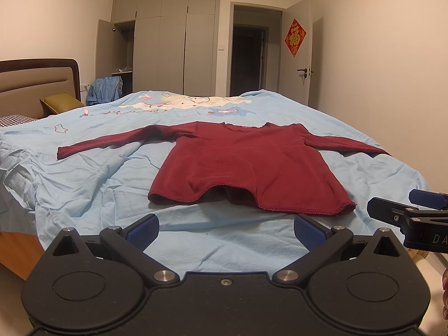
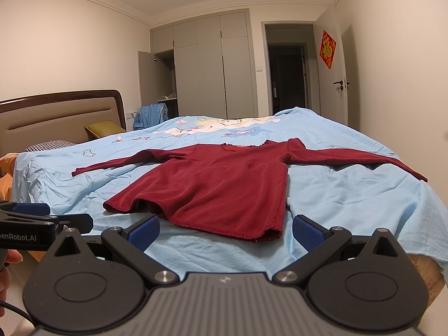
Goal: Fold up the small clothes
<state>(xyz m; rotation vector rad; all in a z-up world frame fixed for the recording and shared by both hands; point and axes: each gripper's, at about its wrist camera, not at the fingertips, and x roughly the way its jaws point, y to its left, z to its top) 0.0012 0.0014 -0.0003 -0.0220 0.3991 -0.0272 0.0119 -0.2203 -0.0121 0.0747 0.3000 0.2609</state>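
The maroon shirt (image 1: 246, 159) lies flat on the blue bedspread (image 1: 84, 184), hem toward the cameras, collar away, sleeves stretched sideways. The left gripper (image 1: 225, 231) and right gripper (image 2: 225, 231) both gape wide, holding nothing.

The left tool (image 2: 47, 218), seen from the right wrist, carries white lettering cut off at the frame edge: "enRobot.AI". The right tool (image 1: 403, 204) shows only "DA". The red diamond poster (image 1: 295, 37) on the open door (image 1: 296, 84) bears the gold character "福".
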